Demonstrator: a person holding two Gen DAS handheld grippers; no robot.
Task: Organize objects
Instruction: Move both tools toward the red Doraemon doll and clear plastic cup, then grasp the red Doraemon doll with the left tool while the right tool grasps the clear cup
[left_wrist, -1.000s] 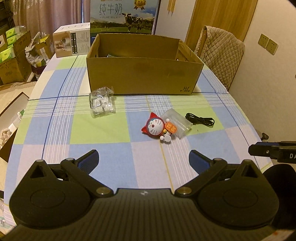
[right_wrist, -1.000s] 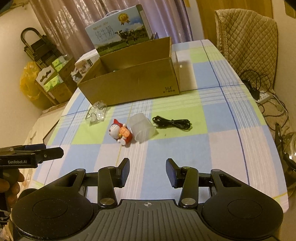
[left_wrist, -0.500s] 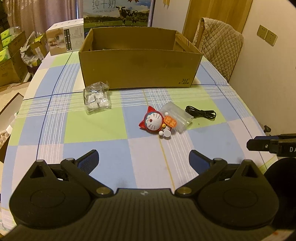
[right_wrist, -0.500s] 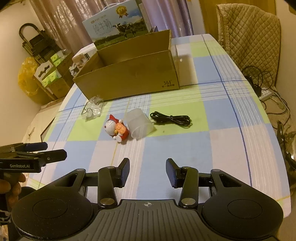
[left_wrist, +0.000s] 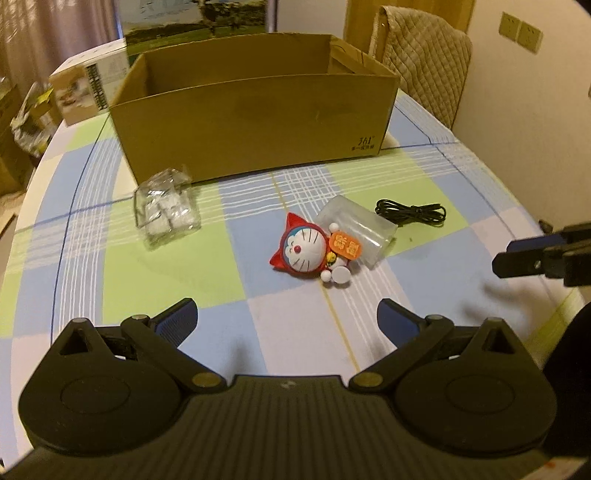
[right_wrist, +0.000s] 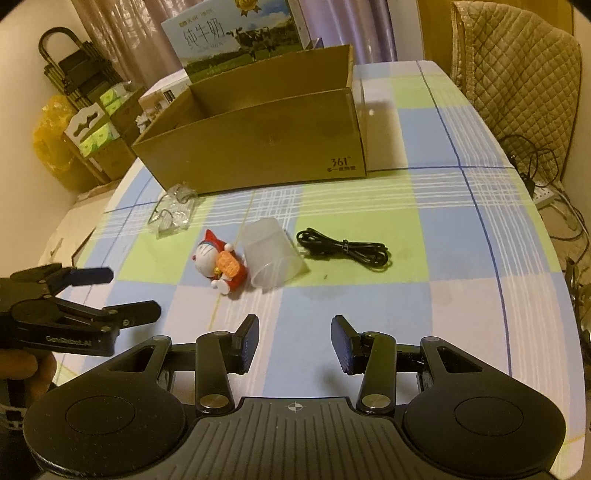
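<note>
A red Doraemon figure (left_wrist: 306, 248) lies mid-table, touching a clear plastic cup (left_wrist: 357, 229) on its side. A coiled black cable (left_wrist: 410, 215) lies to the right, a clear packet of white pieces (left_wrist: 166, 211) to the left. An open cardboard box (left_wrist: 255, 122) stands behind them. My left gripper (left_wrist: 286, 319) is open and empty, short of the figure. My right gripper (right_wrist: 293, 341) is open and empty, short of the cup (right_wrist: 271, 254), the figure (right_wrist: 221, 264) and the cable (right_wrist: 343, 249).
A milk carton case (right_wrist: 236, 35) and a white box (left_wrist: 88, 88) stand behind the cardboard box. A quilted chair (right_wrist: 517, 74) stands at the far right. Stacked boxes and a yellow bag (right_wrist: 51, 136) sit off the table's left. The table's right edge (right_wrist: 565, 258) drops to floor cables.
Both grippers have moved forward toward the objects, which now look larger and nearer. Both stay open. Nothing on the table has moved.
</note>
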